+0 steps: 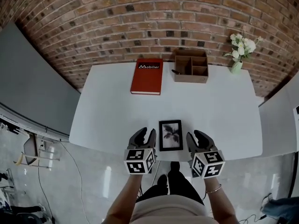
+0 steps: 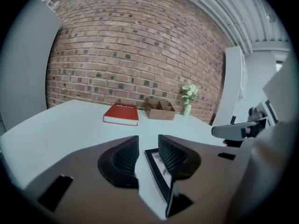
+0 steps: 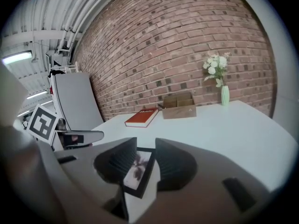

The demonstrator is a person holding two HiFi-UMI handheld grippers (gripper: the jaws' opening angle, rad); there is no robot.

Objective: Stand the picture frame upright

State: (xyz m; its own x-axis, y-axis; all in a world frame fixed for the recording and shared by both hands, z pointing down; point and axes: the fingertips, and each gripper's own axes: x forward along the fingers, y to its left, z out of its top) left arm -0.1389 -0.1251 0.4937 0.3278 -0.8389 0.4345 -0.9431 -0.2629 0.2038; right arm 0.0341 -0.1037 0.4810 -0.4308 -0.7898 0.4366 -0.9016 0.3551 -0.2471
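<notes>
The black picture frame (image 1: 170, 135) with a dark plant print lies flat near the front edge of the white table (image 1: 112, 115). My left gripper (image 1: 144, 138) is open just left of it, and my right gripper (image 1: 198, 141) is open just right of it. In the left gripper view the frame's (image 2: 156, 171) left edge shows in the gap of the left gripper (image 2: 148, 149), with the right jaw over the frame. In the right gripper view the frame (image 3: 137, 171) lies below the spread jaws of the right gripper (image 3: 145, 157). Neither gripper holds the frame.
A red book (image 1: 147, 76) lies at the back of the table. Beside it to the right stands a wooden organiser box (image 1: 191, 66), and a small vase of white flowers (image 1: 239, 51) is at the back right corner. A brick wall runs behind the table.
</notes>
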